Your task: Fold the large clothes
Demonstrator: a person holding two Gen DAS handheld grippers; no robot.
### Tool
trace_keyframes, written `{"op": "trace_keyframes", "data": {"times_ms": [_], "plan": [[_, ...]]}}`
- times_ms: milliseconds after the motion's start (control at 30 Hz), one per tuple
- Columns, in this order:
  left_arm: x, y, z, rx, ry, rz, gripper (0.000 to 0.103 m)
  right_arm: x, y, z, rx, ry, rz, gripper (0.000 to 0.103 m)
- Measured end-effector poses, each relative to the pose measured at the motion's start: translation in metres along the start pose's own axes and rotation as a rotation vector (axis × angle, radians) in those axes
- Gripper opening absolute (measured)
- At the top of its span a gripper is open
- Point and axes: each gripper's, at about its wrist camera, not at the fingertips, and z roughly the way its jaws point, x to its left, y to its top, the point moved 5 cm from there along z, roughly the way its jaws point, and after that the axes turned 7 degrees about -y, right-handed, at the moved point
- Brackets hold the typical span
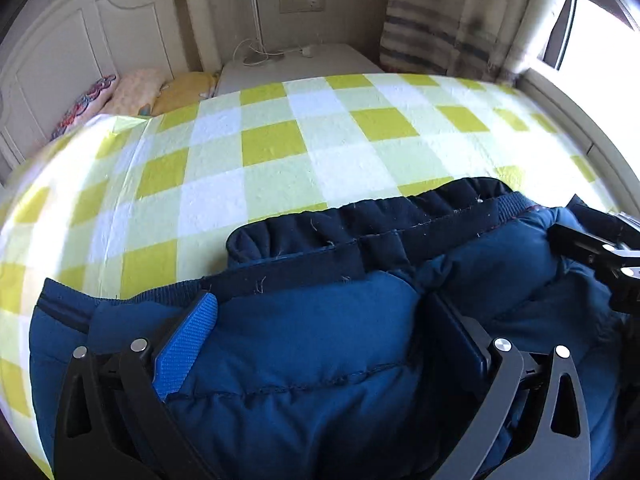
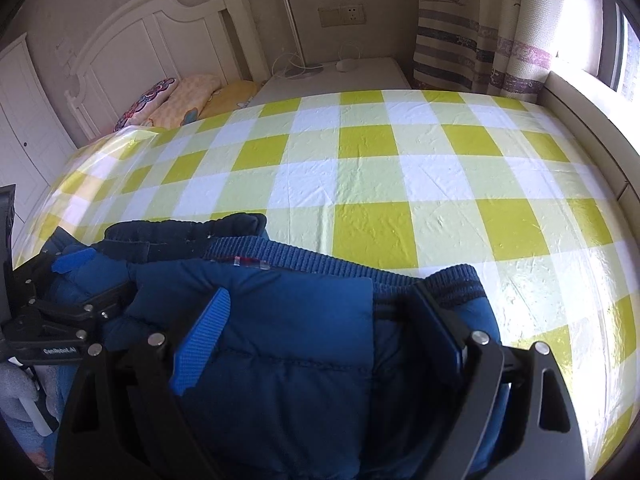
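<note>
Blue quilted fabric fills the near part of both views: one padded jacket, puffy, with stitched seams across it and a ribbed knit hem of a slightly lighter blue along its far edge. A darker navy gathered cuff or collar lies on top of it at the far side. The jacket rests at the near edge of the bed, on one checked cover of yellow, pale green and white squares, which looks smooth and a little shiny, with fine creases.

You hold your left gripper over the jacket. Its two fingers stand wide apart, with a thick bulge of padding between them; whether the pads press on the fabric, I cannot tell. One textured blue pad shows on the left finger.

Your right gripper is spread wide over the other end of the jacket, near the ribbed hem, and the fabric lies between its fingers without a clear pinch.

At the head of the bed you see three pillows, one patterned, one pale pink, one yellow, beside a white panelled headboard. One striped curtain hangs by the window.
</note>
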Motion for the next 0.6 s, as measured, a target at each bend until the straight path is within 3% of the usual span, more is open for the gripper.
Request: {"op": "trace_keyframes", "data": {"times_ms": [133,233,300,367,433,600], "plan": [[0.018,0.003,-0.025,-0.037,-0.051,-0.049,0.099,-0.001,0.000,-0.001,-0.001,0.004,0.003,0.088],[0.061,0.006,-0.058,-0.117,0.041,-0.107,0.099,-0.002,0.000,-0.001,-0.003,0.005,0.004,0.088],[0.089,-0.004,-0.062,-0.103,0.099,-0.130,0.099,-0.002,0.000,-0.001,-0.001,0.002,0.002,0.088],[0.117,-0.026,-0.044,-0.035,0.150,-0.157,0.099,-0.002,-0.001,-0.001,-0.001,0.005,0.004,0.088],[0.134,-0.036,-0.034,-0.025,0.022,-0.257,0.099,-0.002,-0.002,-0.001,0.002,0.005,0.005,0.088],[0.131,-0.033,-0.037,-0.052,0.062,-0.245,0.099,-0.002,-0.002,-0.002,-0.005,-0.008,-0.001,0.088]]}}
